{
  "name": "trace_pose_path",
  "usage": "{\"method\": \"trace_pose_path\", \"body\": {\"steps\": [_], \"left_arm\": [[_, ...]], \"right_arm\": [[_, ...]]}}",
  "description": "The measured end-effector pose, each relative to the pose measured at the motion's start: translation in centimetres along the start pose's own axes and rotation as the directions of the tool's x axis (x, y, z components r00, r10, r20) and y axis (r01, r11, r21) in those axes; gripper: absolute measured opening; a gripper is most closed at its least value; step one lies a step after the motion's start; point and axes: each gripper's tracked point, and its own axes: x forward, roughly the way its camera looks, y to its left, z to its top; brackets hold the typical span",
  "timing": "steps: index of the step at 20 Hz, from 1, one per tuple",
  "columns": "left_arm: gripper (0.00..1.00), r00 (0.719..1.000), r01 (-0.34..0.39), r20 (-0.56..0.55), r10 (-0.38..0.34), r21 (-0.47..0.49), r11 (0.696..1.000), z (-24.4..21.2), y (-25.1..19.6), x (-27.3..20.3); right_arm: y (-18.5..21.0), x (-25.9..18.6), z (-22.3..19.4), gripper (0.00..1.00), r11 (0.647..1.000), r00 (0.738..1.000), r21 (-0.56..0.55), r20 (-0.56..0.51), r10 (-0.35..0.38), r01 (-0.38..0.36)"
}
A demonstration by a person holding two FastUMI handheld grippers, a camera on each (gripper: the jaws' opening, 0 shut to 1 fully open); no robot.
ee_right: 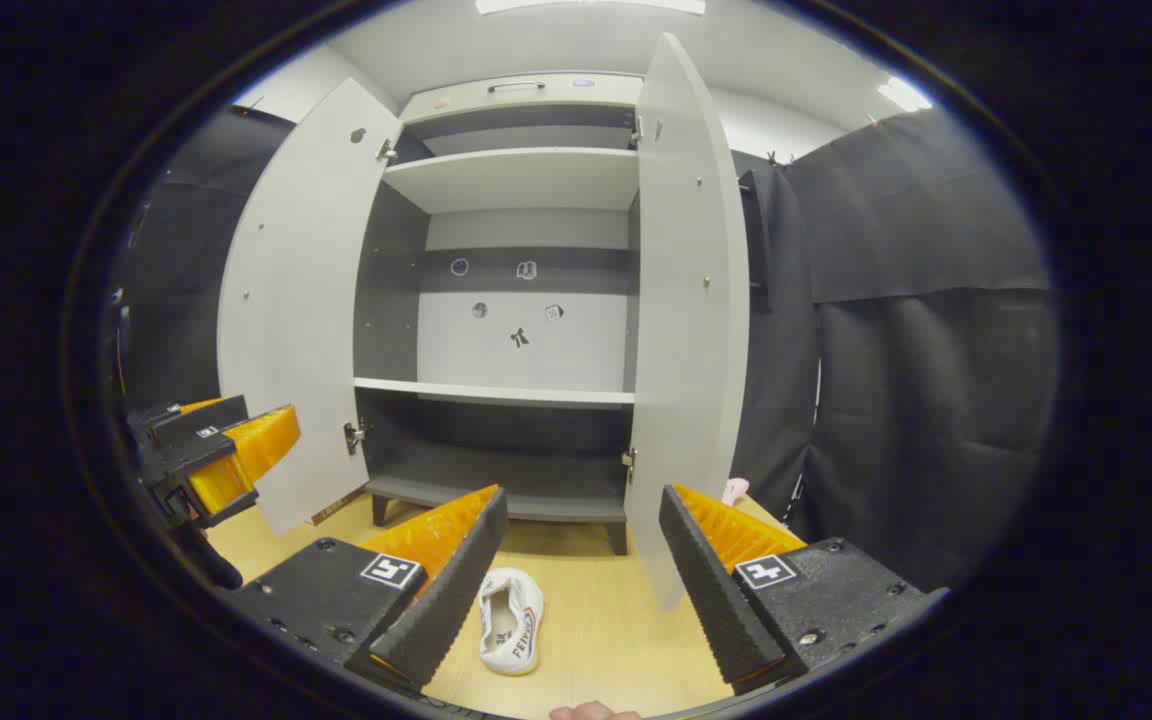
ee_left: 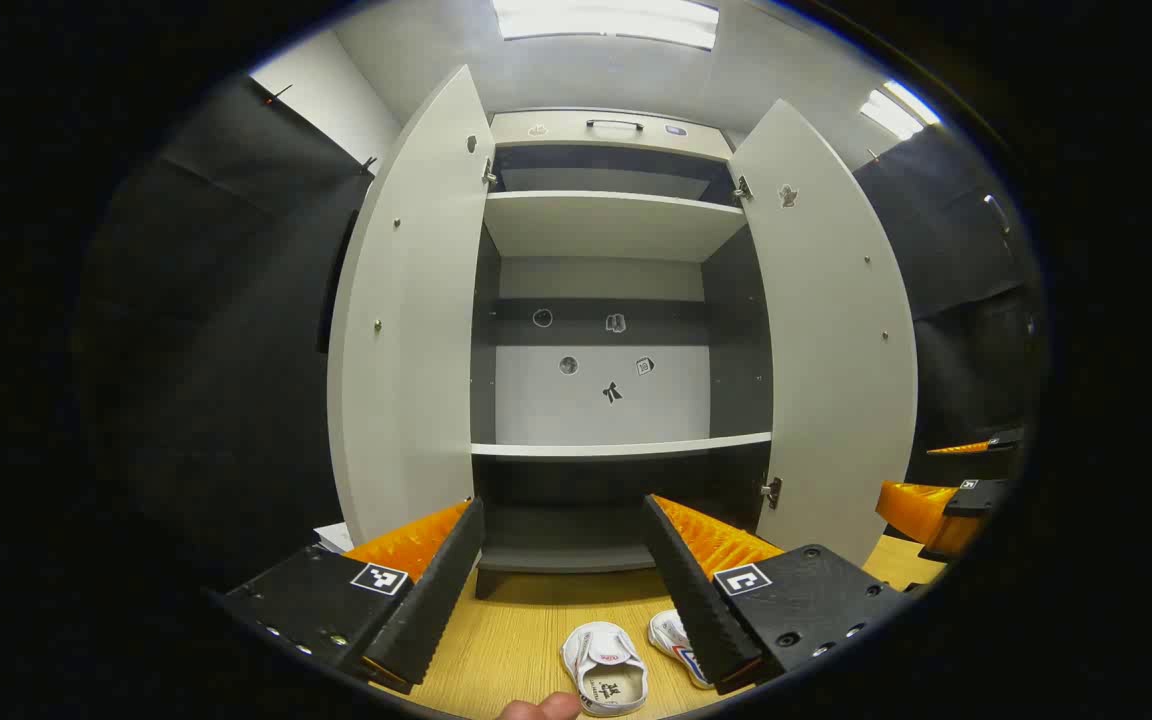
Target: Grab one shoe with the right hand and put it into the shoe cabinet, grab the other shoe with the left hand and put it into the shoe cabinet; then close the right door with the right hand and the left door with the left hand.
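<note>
Shoes (ee_left: 606, 668) lengthwise toward open shoe cabinet (ee_left: 616, 330); both grippers' fingers (ee_right: 441, 600) wide apart, empty.

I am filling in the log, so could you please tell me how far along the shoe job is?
Nothing looks done yet. Both shoes lie on the floor before the cabinet, whose shelves hold nothing. The left gripper and right gripper are open, holding nothing. Left: both shoes, then the right door and left door.

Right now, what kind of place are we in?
Likely a staged recording booth, not a home: black cloth walls, ceiling light panels, and an open shoe cabinet standing on a wooden surface with white shoes before it.
</note>
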Motion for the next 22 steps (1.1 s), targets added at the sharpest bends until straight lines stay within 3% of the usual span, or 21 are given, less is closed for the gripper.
{"method": "trace_pose_path", "body": {"steps": [15, 22], "left_arm": [[0.95, 1.0, 0.007, 0.005, -0.007, 0.018, 1.0, -0.2, -0.2, 0.4], [0.95, 1.0, -0.005, -0.009, 0.006, 0.018, 1.0, -0.7, 0.5, 0.7]], "right_arm": [[-0.1, 0.6, -0.4, 0.99, 1.0, 1.0, -0.001, -0.007, -0.008, 0.008], [1.8, 1.2, -2.3, 0.99, 0.999, 0.998, -0.011, -0.056, 0.04, -0.04]]}}
